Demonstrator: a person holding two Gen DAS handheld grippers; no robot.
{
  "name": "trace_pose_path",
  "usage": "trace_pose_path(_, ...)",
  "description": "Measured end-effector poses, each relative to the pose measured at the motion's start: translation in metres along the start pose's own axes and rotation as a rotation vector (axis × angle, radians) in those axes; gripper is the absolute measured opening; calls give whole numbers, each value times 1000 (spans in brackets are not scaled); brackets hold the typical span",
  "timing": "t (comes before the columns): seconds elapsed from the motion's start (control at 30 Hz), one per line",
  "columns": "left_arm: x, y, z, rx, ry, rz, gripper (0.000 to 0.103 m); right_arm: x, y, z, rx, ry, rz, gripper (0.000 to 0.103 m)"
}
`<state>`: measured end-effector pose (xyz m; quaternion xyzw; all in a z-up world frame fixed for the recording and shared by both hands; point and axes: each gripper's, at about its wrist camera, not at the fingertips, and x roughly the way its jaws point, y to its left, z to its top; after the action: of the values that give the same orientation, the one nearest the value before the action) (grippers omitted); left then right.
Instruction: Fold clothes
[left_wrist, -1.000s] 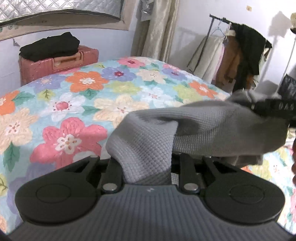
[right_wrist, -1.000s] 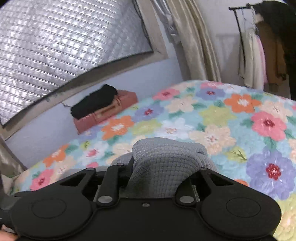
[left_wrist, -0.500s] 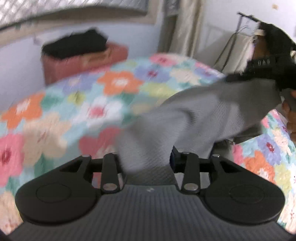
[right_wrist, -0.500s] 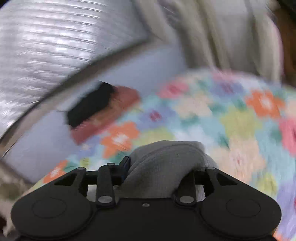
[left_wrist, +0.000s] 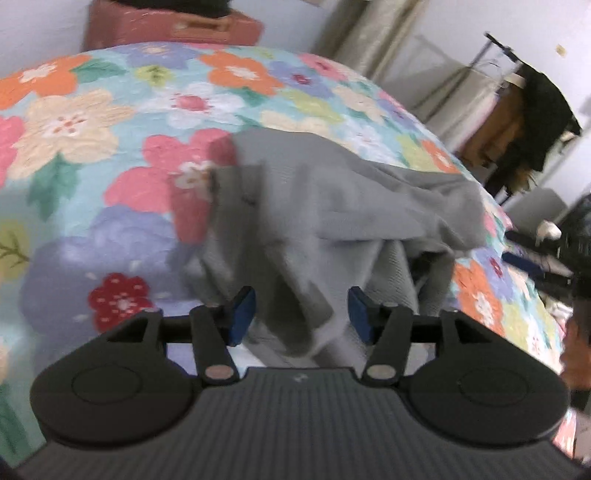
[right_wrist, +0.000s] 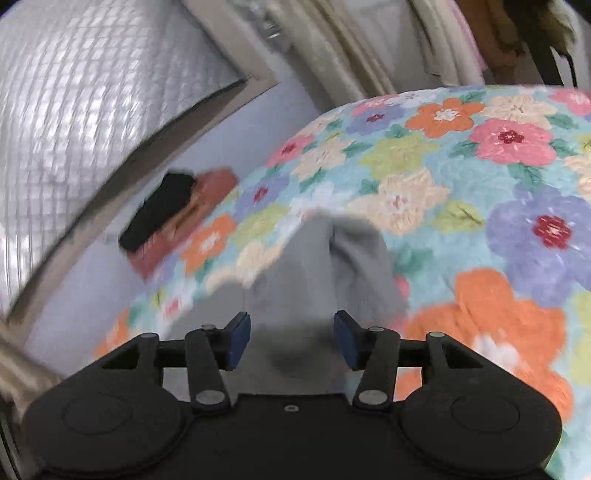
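Observation:
A grey knit garment (left_wrist: 332, 206) lies crumpled on the flowered bedspread (left_wrist: 110, 155). My left gripper (left_wrist: 301, 314) is open, its blue pads (left_wrist: 242, 310) wide apart with a fold of the grey cloth hanging loosely between them. In the right wrist view the same grey garment (right_wrist: 317, 266) spreads away from my right gripper (right_wrist: 291, 343), which is also open, its pads (right_wrist: 347, 343) apart over the cloth. Both views are blurred by motion.
A pink suitcase (left_wrist: 173, 26) with a black garment (right_wrist: 159, 210) on it stands beyond the bed's far edge. A clothes rack (left_wrist: 524, 122) with hanging clothes is at the right. Curtains (right_wrist: 354, 48) and a quilted silver window cover (right_wrist: 92, 99) are behind.
Both grippers have opened and let go of the grey garment, which has dropped onto the bedspread. Both cameras have tilted down towards the bed.

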<state>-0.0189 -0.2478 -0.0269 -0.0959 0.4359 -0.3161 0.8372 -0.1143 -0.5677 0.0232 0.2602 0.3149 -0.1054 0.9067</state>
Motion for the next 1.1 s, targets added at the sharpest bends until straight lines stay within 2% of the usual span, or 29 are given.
trace_pose_path(0.17, 8, -19, -9, 111, -51, 68, 64, -21, 1, -43, -90, 18, -5, 60)
trace_pose_path(0.2, 10, -20, -10, 129, -64, 77, 60, -17, 5, -46, -107, 33, -3, 60)
trace_pose_path(0.23, 11, -21, -9, 156, -76, 82, 55, -12, 9, -49, -122, 45, 4, 60)
trace_pose_path(0.27, 13, -24, -9, 207, -84, 103, 34, -11, 15, -50, -136, 49, 13, 60)
trace_pose_path(0.3, 16, -28, -8, 277, -90, 137, 21, -7, 20, -49, -146, 49, 23, 61)
trace_pose_path(0.37, 20, -32, -6, 366, -99, 181, 13, 4, 29, -47, -156, 51, 36, 67)
trace_pose_path(0.4, 20, -31, -4, 376, -101, 180, 11, 11, 33, -45, -160, 53, 37, 69)
trace_pose_path(0.47, 19, -24, 1, 322, -107, 144, 7, 25, 40, -45, -174, 51, 18, 72)
trace_pose_path(0.53, 19, -17, 8, 268, -116, 129, 5, 41, 44, -46, -191, 50, -19, 70)
trace_pose_path(0.57, 19, -11, 11, 251, -130, 148, 5, 48, 44, -46, -203, 42, -45, 47)
trace_pose_path(0.63, 15, 3, 18, 215, -165, 221, 6, 49, 37, -42, -189, 21, -89, 11)
trace_pose_path(0.77, 11, 51, 33, 16, -164, 236, 5, 33, 21, -35, -178, -26, -193, 9)
trace_pose_path(0.87, 9, 64, 34, -25, -173, 249, 5, 10, 4, -25, -188, -78, -282, 8)
trace_pose_path(1.1, -2, 57, 39, -41, -233, 272, 5, -41, -52, 12, -109, -190, -463, 7)
